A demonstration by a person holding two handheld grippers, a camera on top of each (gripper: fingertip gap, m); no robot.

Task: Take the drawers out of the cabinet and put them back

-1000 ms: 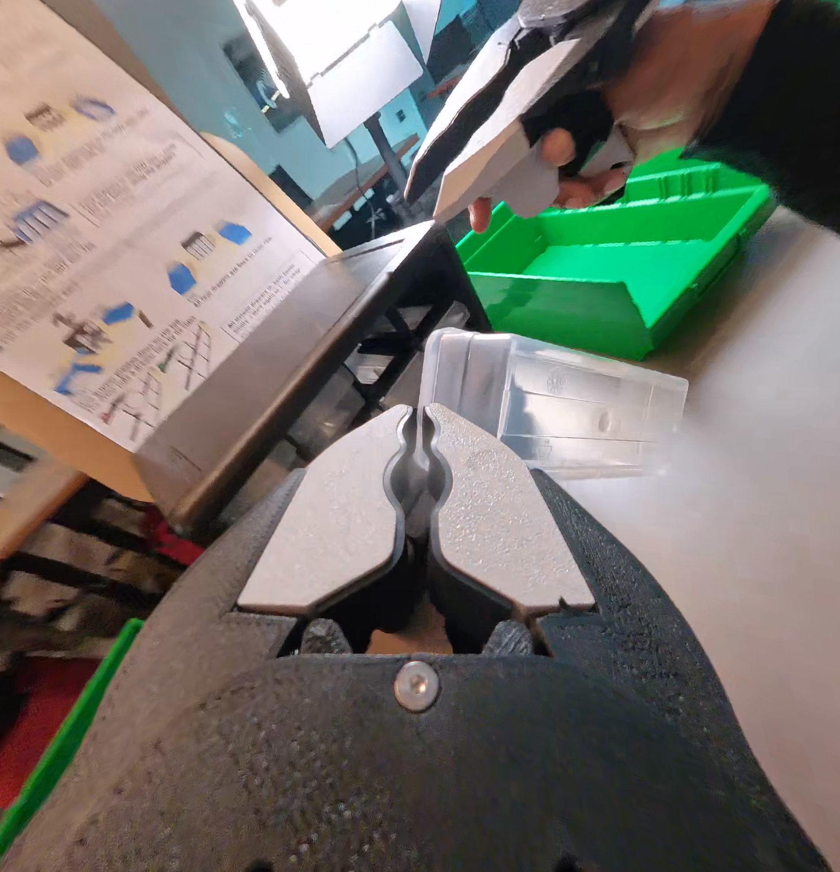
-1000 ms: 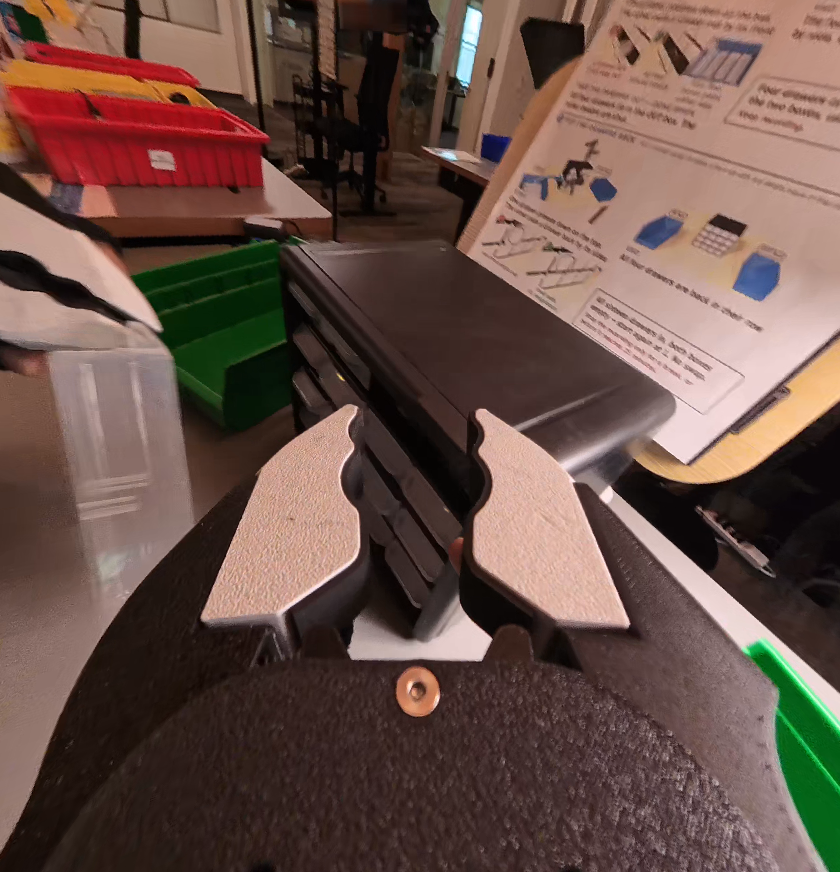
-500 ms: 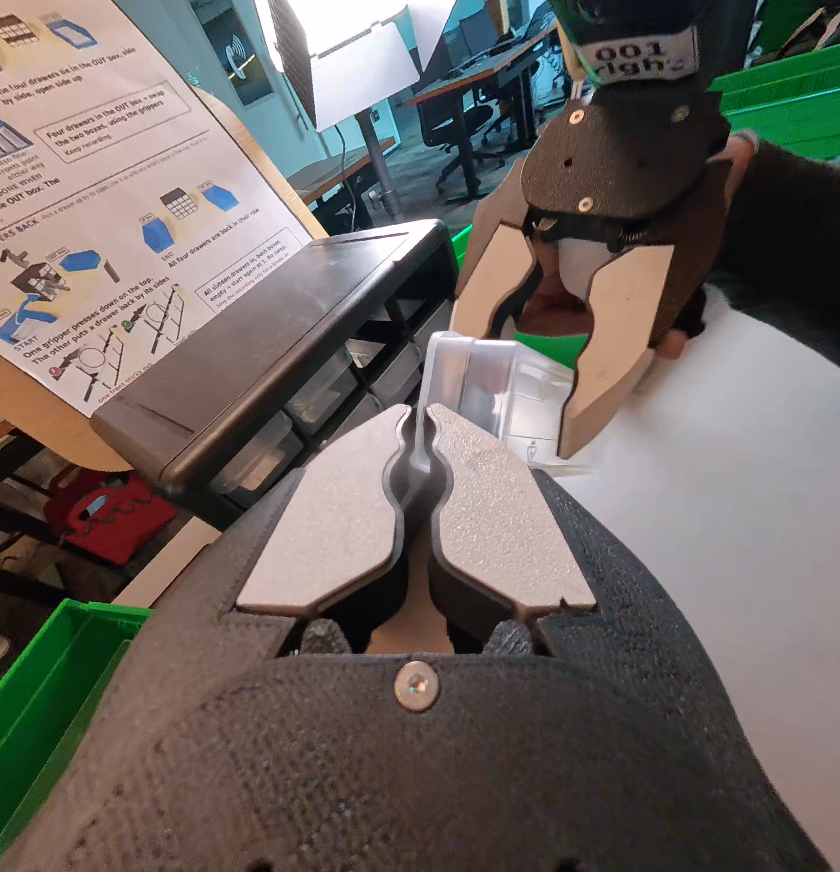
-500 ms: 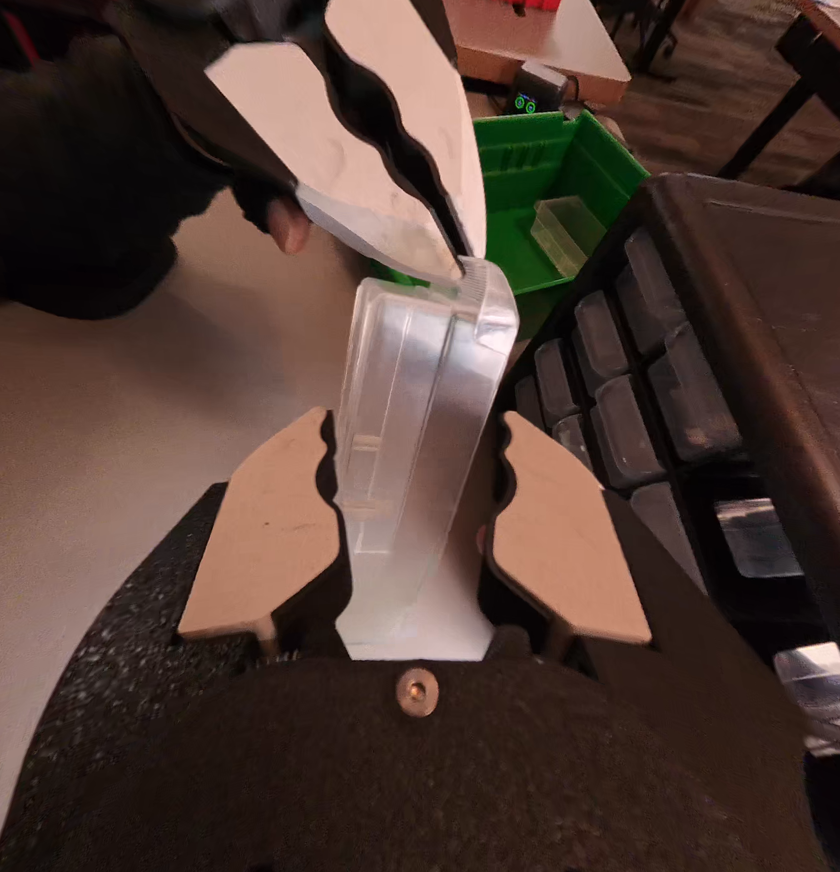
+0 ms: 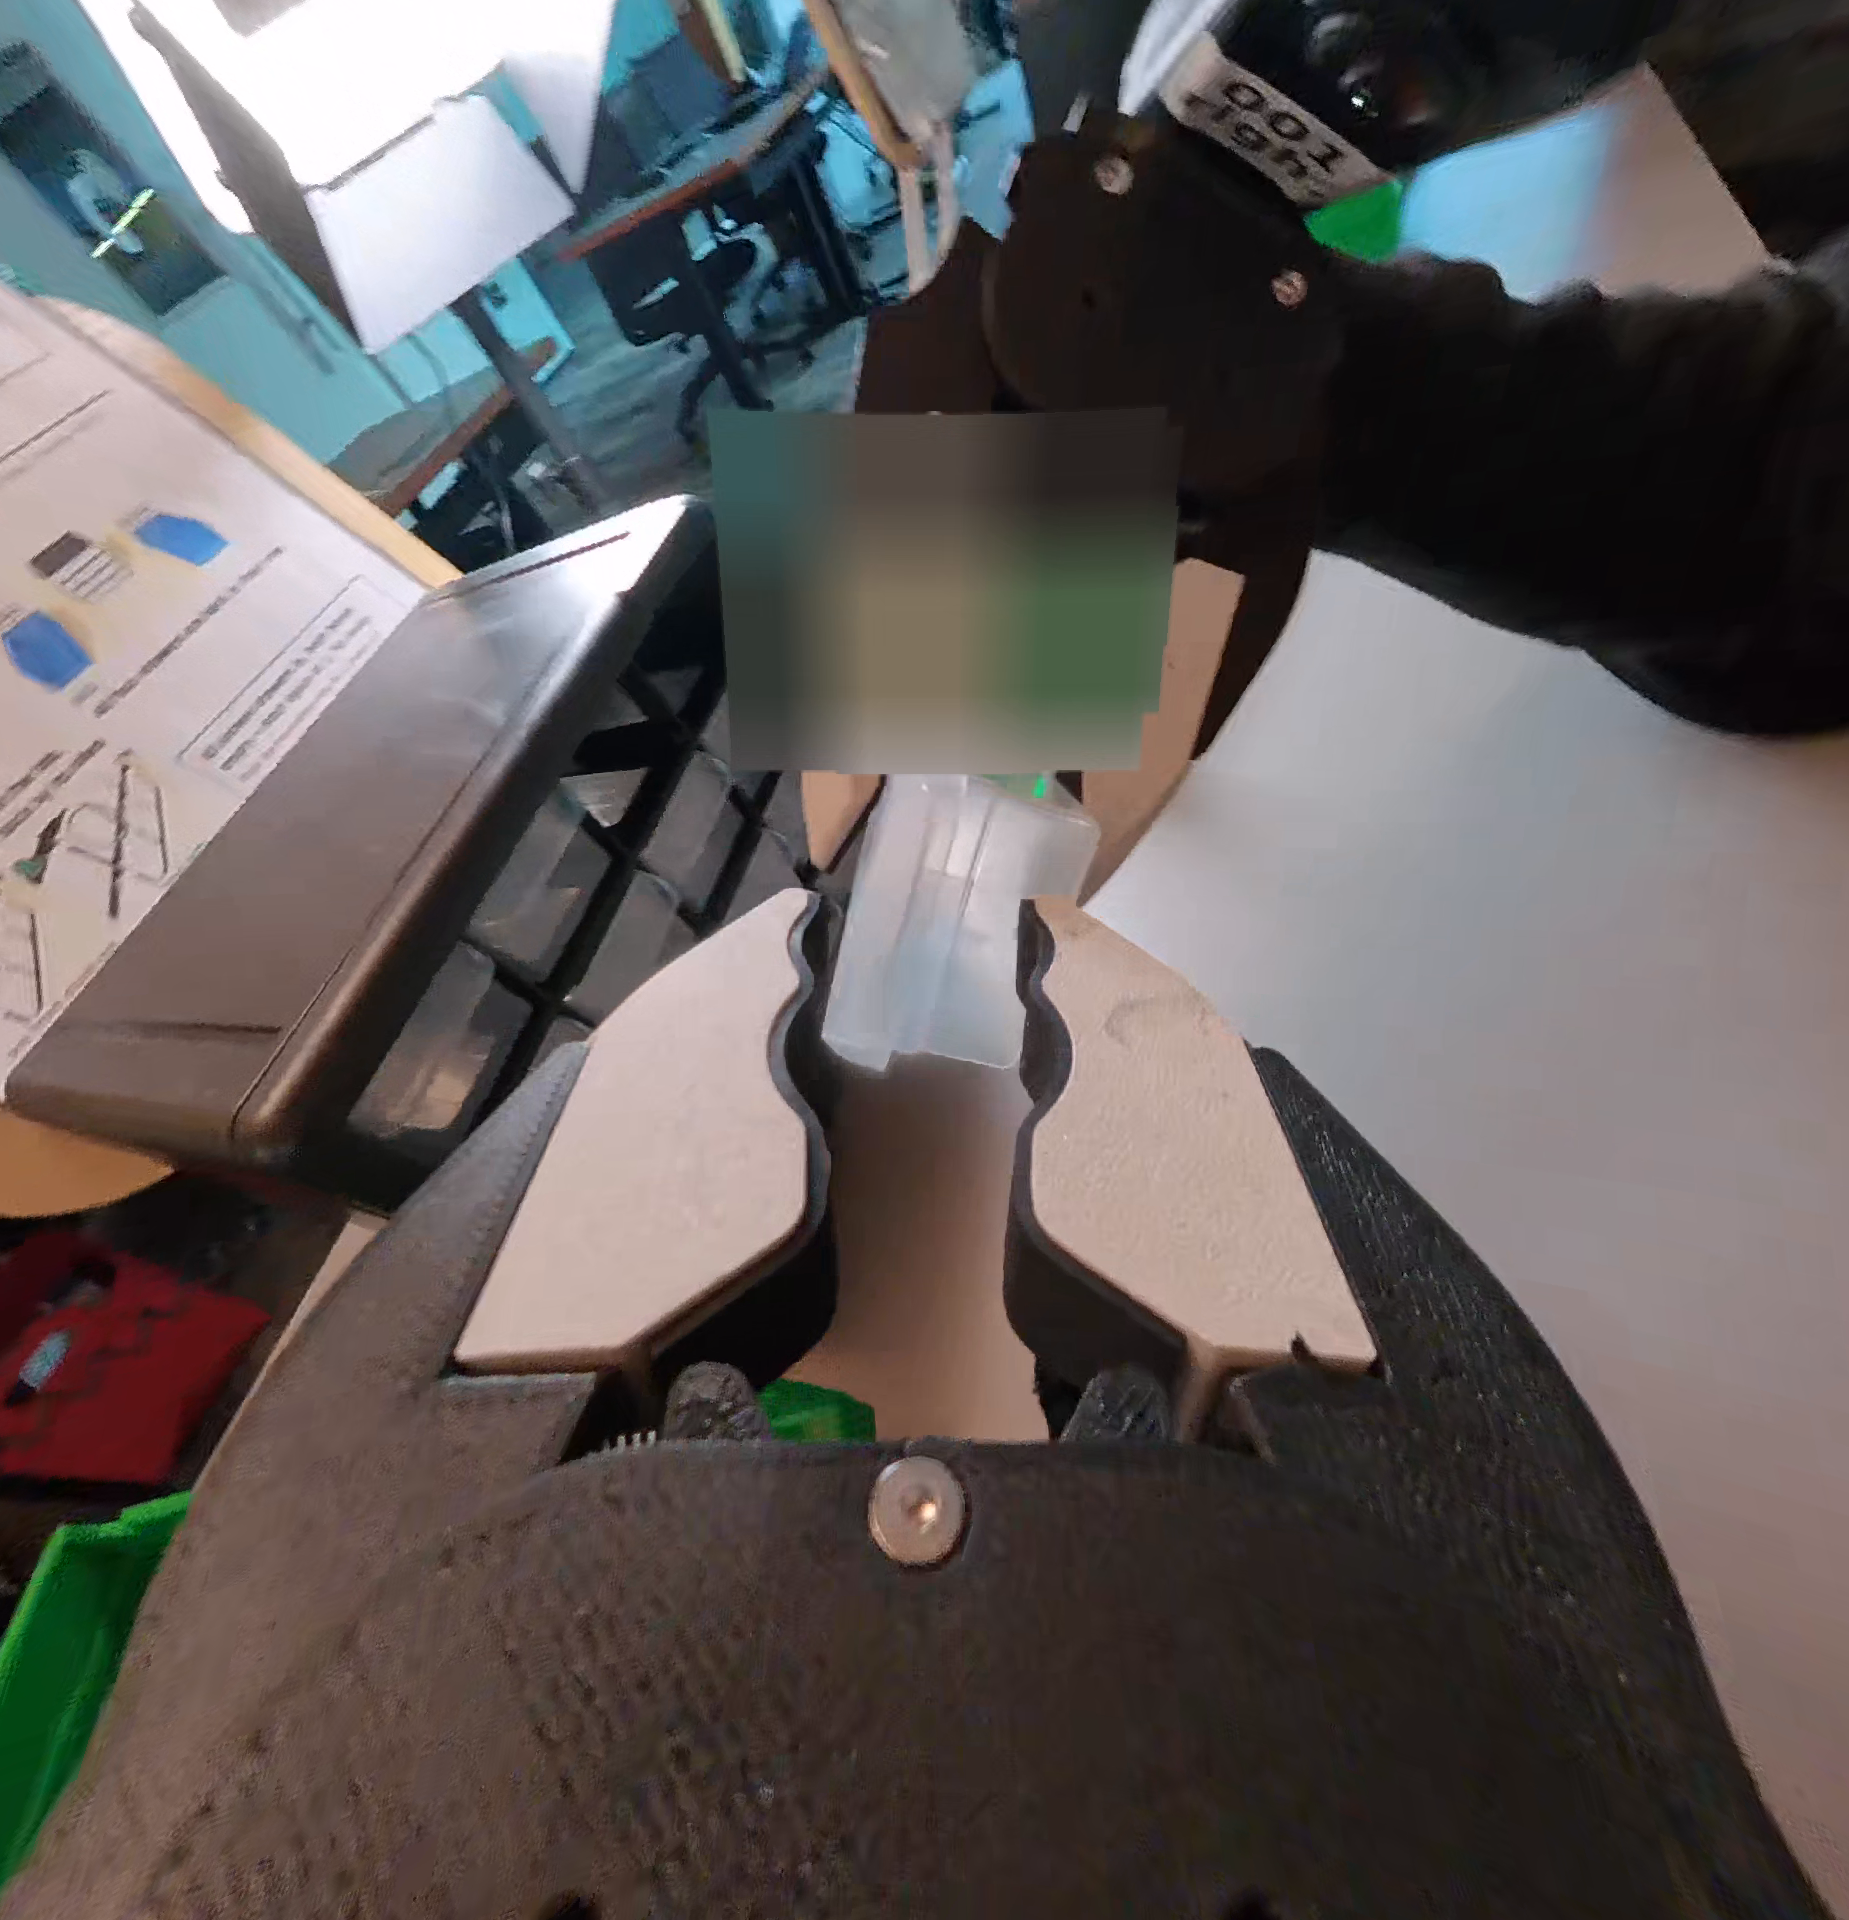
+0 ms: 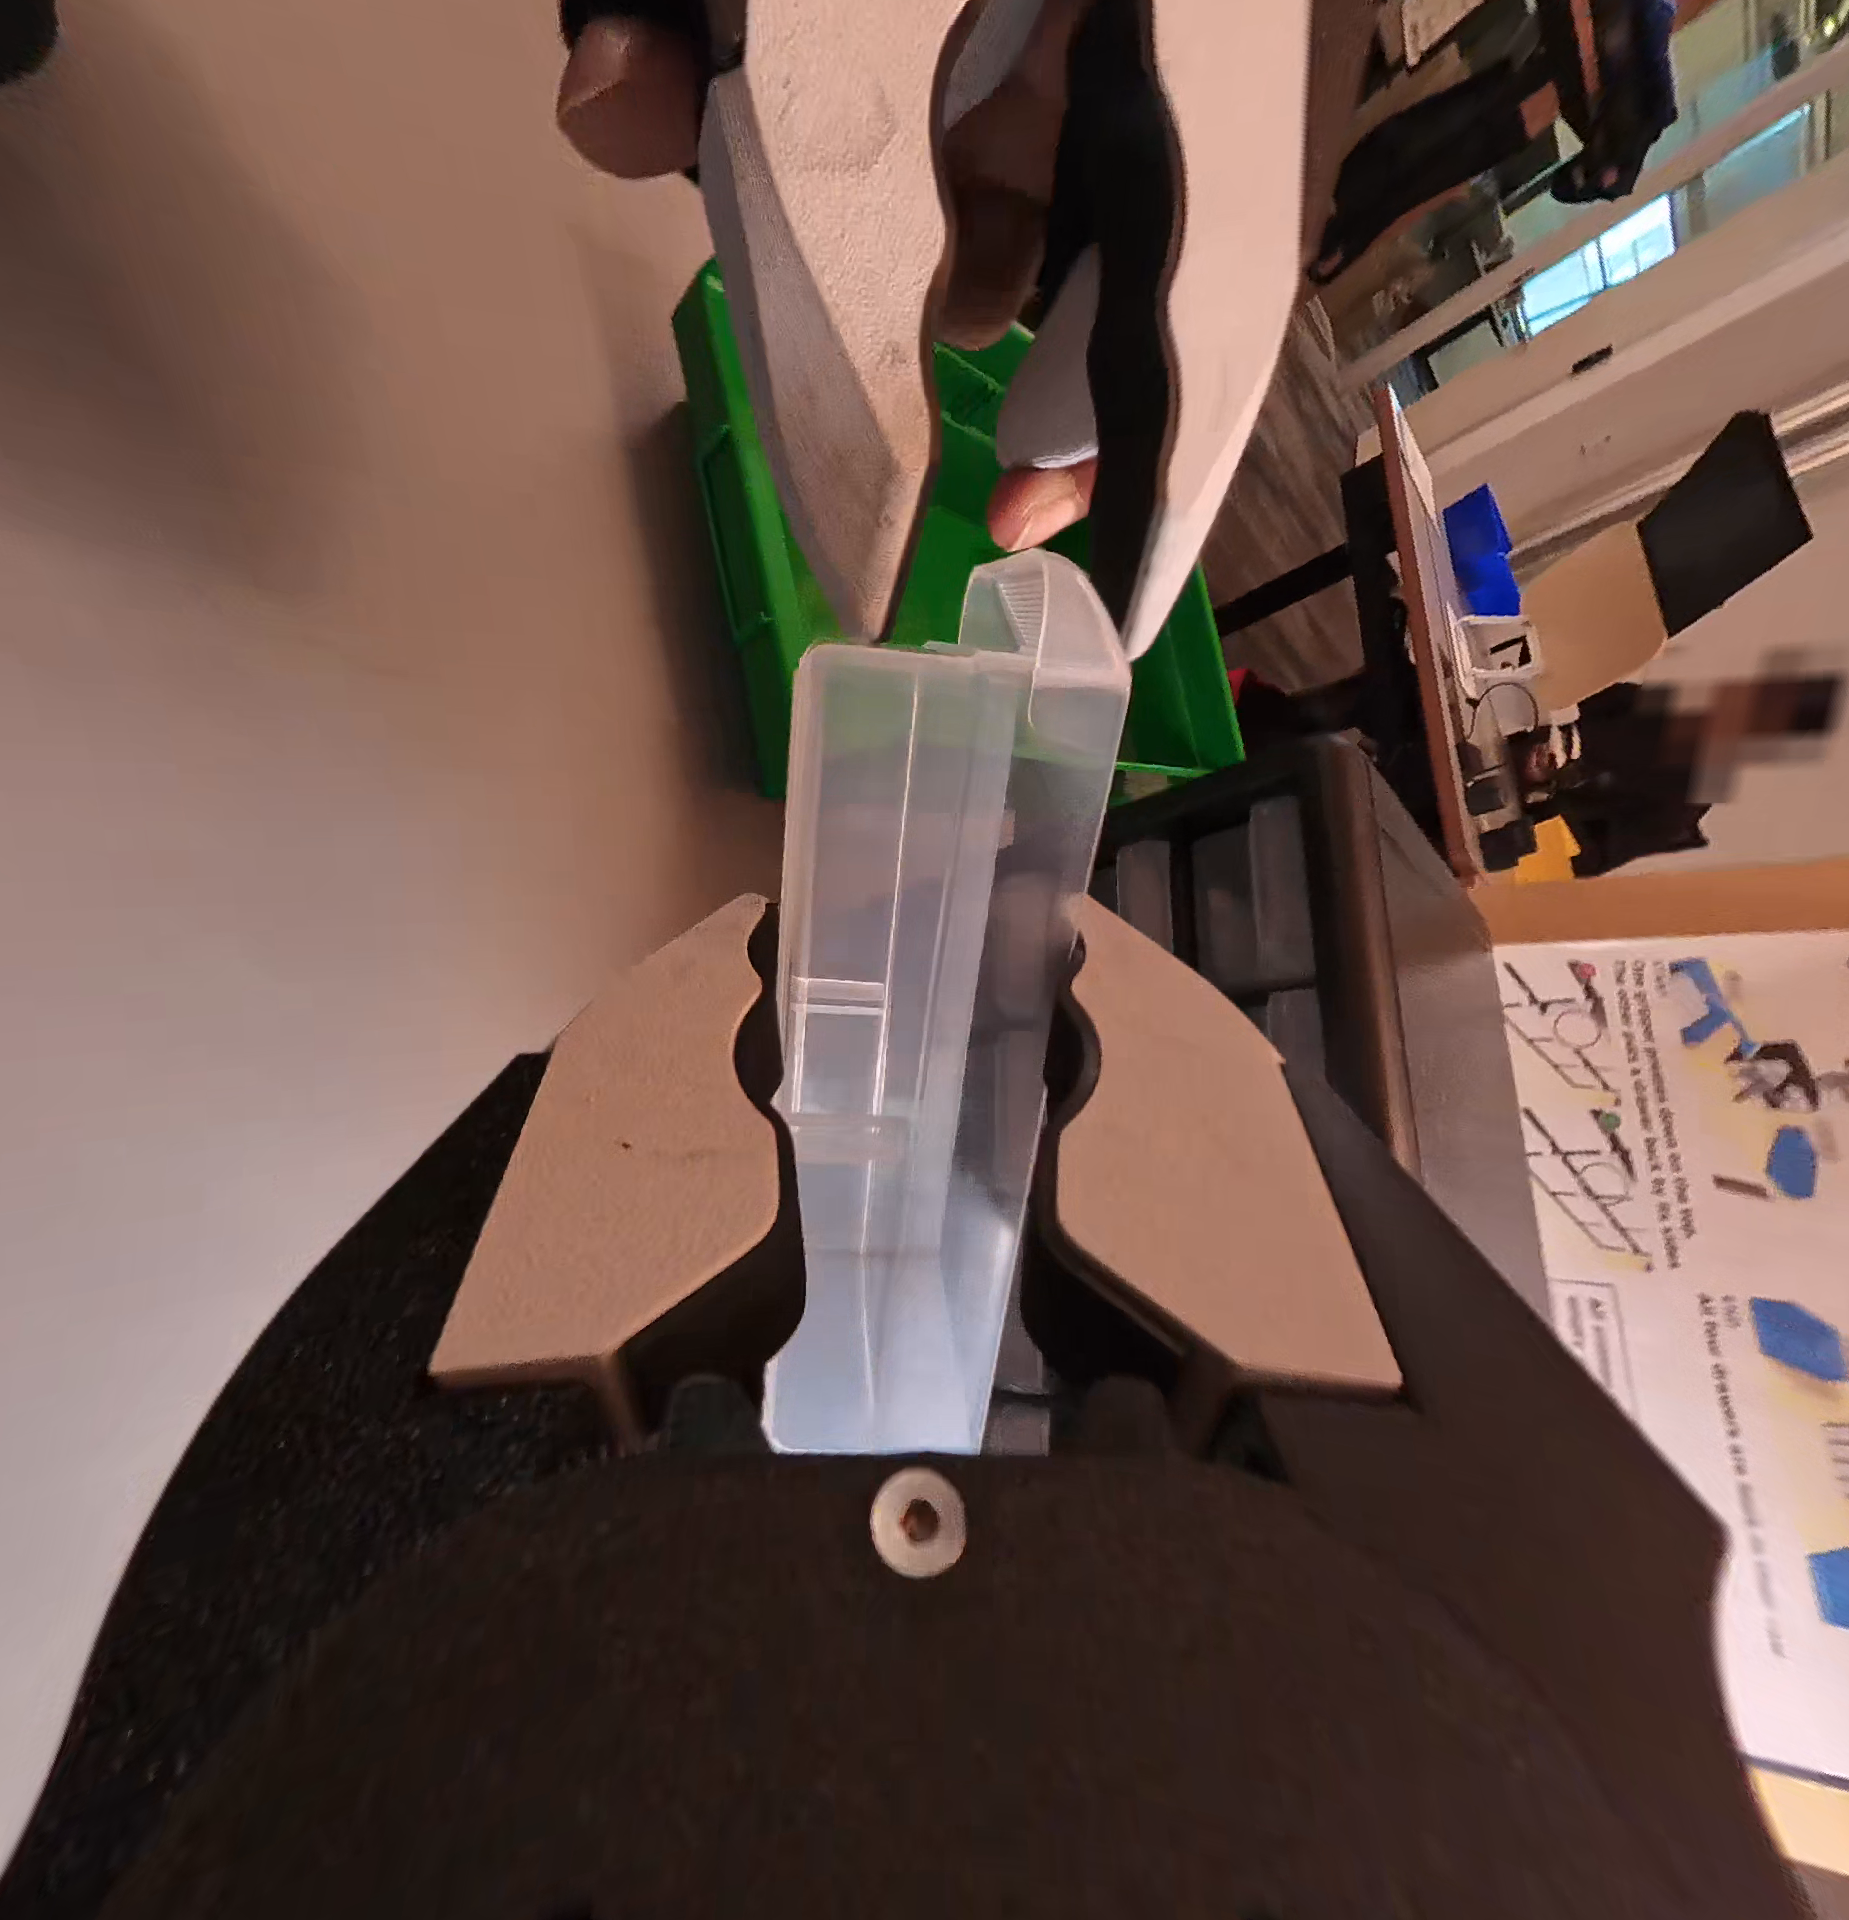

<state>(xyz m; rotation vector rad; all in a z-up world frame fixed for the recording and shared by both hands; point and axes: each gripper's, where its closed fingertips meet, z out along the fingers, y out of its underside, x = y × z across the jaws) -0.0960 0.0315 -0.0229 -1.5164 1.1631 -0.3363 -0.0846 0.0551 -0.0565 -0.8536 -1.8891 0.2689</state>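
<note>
A clear plastic drawer [image 6: 930, 997] hangs in mid-air between two hand-held grippers, out of the black cabinet [image 6: 1346, 935] and above the pale table [image 5: 1522, 935]. The right gripper [image 6: 915, 1023] is clamped on the drawer's long sides, both pads pressed against the walls, with the drawer running back deep into its throat. The left gripper [image 5: 915, 940] has its jaws apart; the drawer's near end sits between the fingertips, and whether they touch it cannot be told.

The right wrist view shows most of the drawer's length, its curved handle lip at the far end just under the left gripper's tips, with fingers of the hand [image 6: 1034, 488] holding that tool visible behind them. It also shows a green bin [image 6: 764, 582] on the table beyond. The left wrist view shows only the drawer's [image 5: 951, 914] short end, but gives a fuller look at the cabinet [image 5: 359, 821]: its flat top and rows of drawer fronts below, their count unclear. There the right gripper's [image 5: 1159, 270] fingers are largely hidden by a blurred patch.

One loose drawer, one cabinet and two grippers are visible. An instruction poster [image 5: 99, 686] leans behind the cabinet, and a second green bin [image 5: 47, 1683] shows at the lower left of the left view.
</note>
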